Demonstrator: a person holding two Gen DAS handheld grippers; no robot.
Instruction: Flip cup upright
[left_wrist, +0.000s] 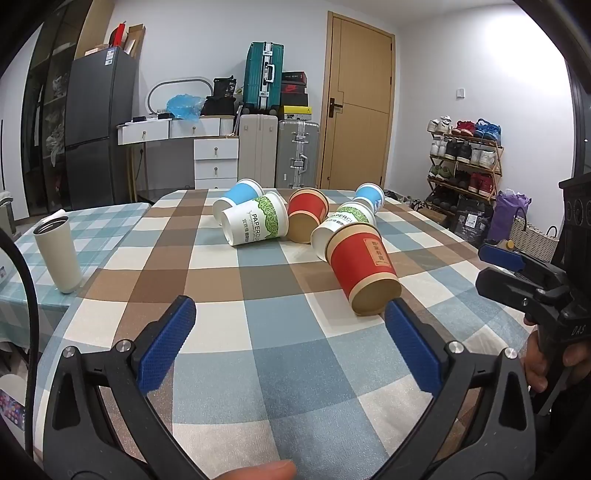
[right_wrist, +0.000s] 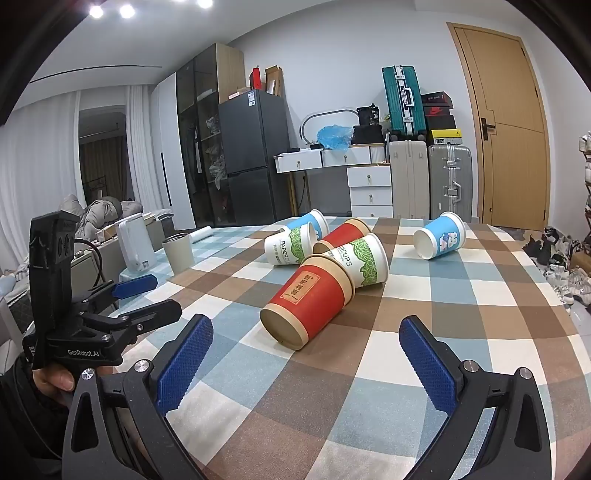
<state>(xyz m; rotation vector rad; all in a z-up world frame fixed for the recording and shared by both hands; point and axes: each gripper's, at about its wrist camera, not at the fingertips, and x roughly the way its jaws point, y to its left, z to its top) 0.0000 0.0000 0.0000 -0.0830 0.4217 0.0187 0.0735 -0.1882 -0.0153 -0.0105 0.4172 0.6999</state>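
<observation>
Several paper cups lie on their sides on the checked tablecloth (left_wrist: 258, 354). The nearest is a red cup (left_wrist: 364, 267), its base toward me; it also shows in the right wrist view (right_wrist: 308, 304). Behind it lie green-leaf white cups (left_wrist: 256, 223) (right_wrist: 364, 264), another red cup (left_wrist: 306, 218) and blue cups (left_wrist: 240, 197) (right_wrist: 441, 236). My left gripper (left_wrist: 290, 314) is open and empty, short of the red cup; its right pad is near the cup's base. My right gripper (right_wrist: 306, 332) is open and empty, just short of the same cup.
A beige tumbler (left_wrist: 59, 254) stands upright at the table's left on a second checked cloth. A white kettle (right_wrist: 135, 242) stands beyond it. The right gripper body (left_wrist: 535, 291) shows at the left view's right edge. Suitcases, drawers and a shoe rack stand beyond the table.
</observation>
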